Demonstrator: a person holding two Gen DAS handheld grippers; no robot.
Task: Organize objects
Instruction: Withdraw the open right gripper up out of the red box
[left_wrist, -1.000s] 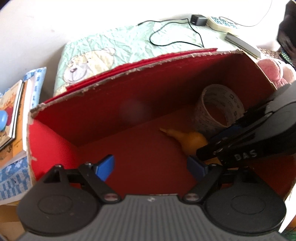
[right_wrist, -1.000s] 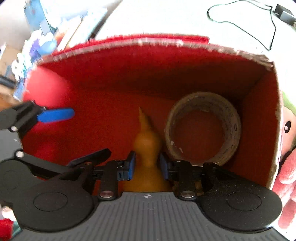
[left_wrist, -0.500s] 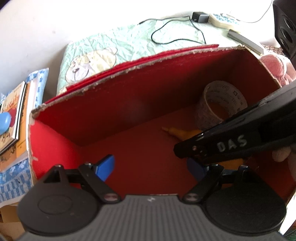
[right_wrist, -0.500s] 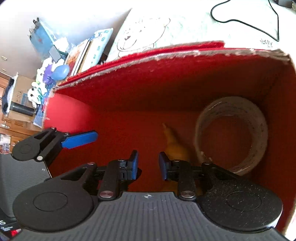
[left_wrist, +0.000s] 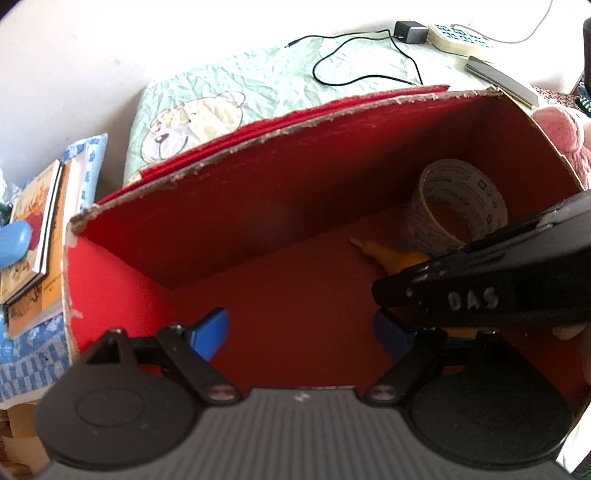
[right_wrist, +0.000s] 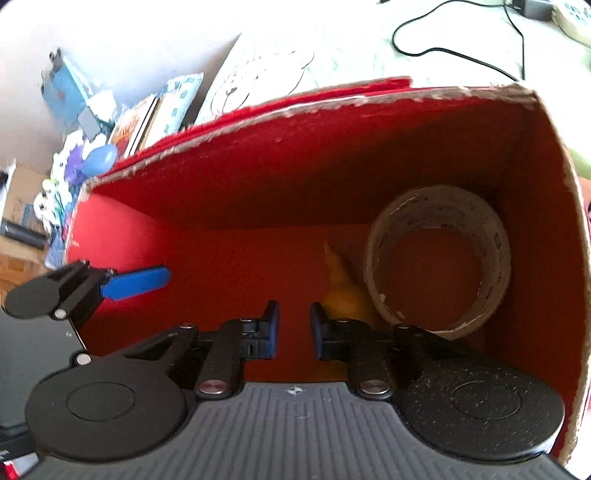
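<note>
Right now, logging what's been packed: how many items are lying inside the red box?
2: a tape roll in the red box's far right corner, and a yellow bulb beside it. The grippers may hide more.

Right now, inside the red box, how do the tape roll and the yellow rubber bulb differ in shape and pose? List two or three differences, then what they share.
1. The tape roll is a hollow ring; the yellow rubber bulb is solid-looking, tapering to a pointed nozzle.
2. The tape roll is pale with printed markings; the bulb is plain yellow.
3. The roll lies flat, opening upward; the bulb lies on its side, nozzle toward the back wall.

Shared: both rest on the red box floor, side by side, held by neither gripper.
</note>
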